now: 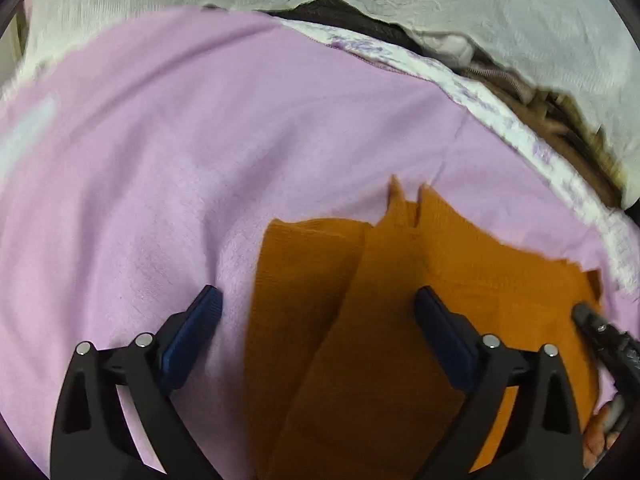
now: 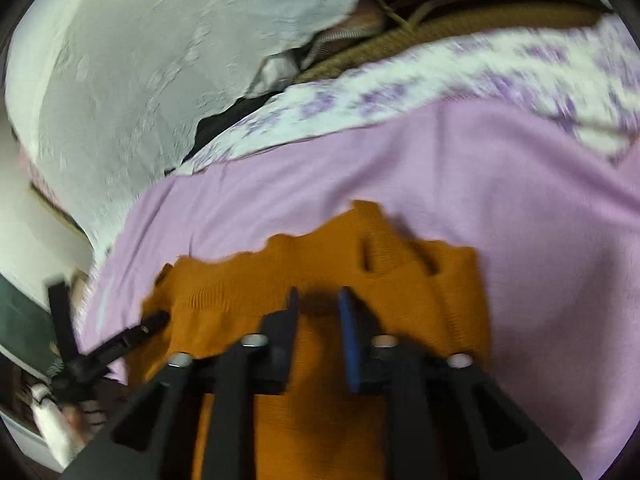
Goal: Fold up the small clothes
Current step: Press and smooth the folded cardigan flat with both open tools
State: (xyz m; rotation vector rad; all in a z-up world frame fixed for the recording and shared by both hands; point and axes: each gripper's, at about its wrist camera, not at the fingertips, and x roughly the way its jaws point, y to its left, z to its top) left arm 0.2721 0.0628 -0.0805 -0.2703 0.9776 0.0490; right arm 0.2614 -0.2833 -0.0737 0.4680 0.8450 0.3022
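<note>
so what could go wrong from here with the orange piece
1. The right gripper has its fingers nearly closed over the orange garment; it might pinch the pink sheet beneath too.
2. The left gripper is wide open, so nothing pins the folded flap, which may slide.

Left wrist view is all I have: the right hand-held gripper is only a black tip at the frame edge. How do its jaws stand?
Observer: In the right wrist view, the right hand-held gripper has its jaws narrowly apart, low over the orange knitted garment. I can't tell whether fabric is pinched.
Operator: Where on the garment?
Observer: Near the middle, just short of its wavy far edge.
Operator: And the left hand-held gripper from there?
Observer: Only one black tip shows, at the garment's left edge over the lilac blanket.
</note>
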